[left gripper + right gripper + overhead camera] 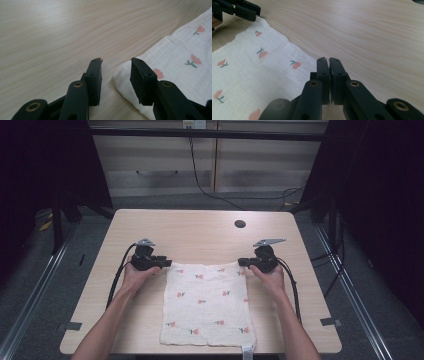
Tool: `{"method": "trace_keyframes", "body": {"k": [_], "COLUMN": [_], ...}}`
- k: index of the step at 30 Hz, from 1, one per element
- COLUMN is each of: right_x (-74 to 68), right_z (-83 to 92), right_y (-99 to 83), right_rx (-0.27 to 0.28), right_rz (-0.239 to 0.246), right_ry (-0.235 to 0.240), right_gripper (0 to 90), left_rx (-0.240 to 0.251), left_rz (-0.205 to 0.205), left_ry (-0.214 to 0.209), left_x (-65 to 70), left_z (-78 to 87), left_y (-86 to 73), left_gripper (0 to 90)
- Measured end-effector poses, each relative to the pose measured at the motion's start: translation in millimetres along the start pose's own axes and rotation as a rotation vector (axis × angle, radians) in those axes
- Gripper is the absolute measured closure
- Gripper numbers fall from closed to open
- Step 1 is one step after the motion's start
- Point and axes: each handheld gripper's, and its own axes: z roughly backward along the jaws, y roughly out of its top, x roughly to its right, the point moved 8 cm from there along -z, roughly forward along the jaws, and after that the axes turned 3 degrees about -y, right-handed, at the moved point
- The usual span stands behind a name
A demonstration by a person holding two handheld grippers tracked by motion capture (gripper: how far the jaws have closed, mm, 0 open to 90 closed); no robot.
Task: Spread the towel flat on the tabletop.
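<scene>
One white cloth (207,305) printed with small red flowers lies flat on the near middle of the one table (200,227). The left gripper (166,264), jaws parted, sits at its far left corner without pinching it. The right gripper (242,262), jaws clenched together, rests at the far right corner.

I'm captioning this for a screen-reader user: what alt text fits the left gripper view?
Two black jaws of the left gripper stand apart just above a pale wooden table, with the corner of a white cloth printed with small pink flowers lying between and beside them, not pinched.
</scene>
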Motion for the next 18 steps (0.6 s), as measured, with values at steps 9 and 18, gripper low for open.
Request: {"method": "trace_keyframes", "body": {"k": [9,18], "right_x": [0.9,1.1], "right_z": [-1.7,-0.1], "right_y": [-1.1,-0.4], "right_rx": [0.000,0.005], "right_rz": [-0.010,-0.008], "right_ry": [0.002,0.003], "right_gripper": [87.6,87.6], "left_rx": [-0.046,-0.060], "left_rz": [-0.088,-0.084], "left_ry": [0.036,0.035], "left_x": [14.7,18.9], "left_z": [-7.0,-7.1], "left_y": [-3.1,-5.8], "left_gripper": [75.3,87.8]}}
